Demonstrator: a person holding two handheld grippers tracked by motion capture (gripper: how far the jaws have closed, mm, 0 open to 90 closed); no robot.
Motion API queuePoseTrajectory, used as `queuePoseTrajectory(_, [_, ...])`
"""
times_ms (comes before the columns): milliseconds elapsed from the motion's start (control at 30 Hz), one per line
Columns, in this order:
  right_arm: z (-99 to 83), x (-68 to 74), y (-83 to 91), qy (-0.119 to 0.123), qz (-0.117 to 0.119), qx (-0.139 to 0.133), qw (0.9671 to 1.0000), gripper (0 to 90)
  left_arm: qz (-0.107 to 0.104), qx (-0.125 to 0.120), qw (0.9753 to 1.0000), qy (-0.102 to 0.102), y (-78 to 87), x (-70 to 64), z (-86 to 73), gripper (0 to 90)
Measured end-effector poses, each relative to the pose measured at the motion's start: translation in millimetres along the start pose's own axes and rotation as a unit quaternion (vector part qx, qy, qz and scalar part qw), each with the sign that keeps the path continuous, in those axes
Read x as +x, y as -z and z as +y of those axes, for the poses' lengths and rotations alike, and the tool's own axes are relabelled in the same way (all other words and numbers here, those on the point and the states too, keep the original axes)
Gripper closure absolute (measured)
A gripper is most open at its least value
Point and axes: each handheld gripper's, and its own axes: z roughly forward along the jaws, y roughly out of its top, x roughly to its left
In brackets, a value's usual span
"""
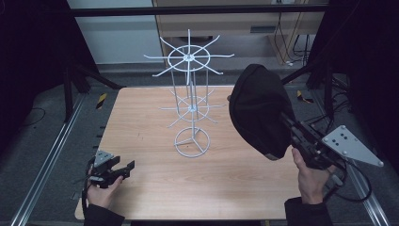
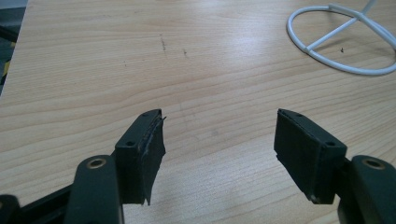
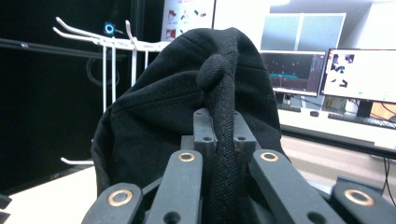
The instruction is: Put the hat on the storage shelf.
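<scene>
Our left gripper (image 1: 123,170) rests low on the light wooden table (image 1: 155,188), jaws spread and empty. Left of the cap stands the white wire hook rack (image 1: 190,101). Our right gripper (image 1: 294,127), nearer the rack, clamps the black fabric cap (image 1: 258,110) aloft.

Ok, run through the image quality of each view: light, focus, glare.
High view: dim, surroundings nearly black, the table evenly lit, the black cap lacks detail. Left gripper view: bright and sharp, wood grain crisp, no glare, the white rack base clear. Right gripper view: cap weave sharp, the monitors behind are overexposed and soft.
</scene>
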Motion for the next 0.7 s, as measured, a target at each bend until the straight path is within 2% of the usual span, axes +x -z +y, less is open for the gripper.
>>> queuePoseTrajectory(433, [19.4,7.8,-4.2,0.005,0.015,-0.032,0.9994,85.6,0.000,0.006,1.0000,-0.003,-2.1,-0.1,-0.4,33.0])
queuePoseTrajectory(700, [35.3,15.1,-6.5,0.005,0.028,-0.062,0.9976,85.6,0.000,0.007,1.0000,-0.005,-2.8,-0.8,-0.3,33.0])
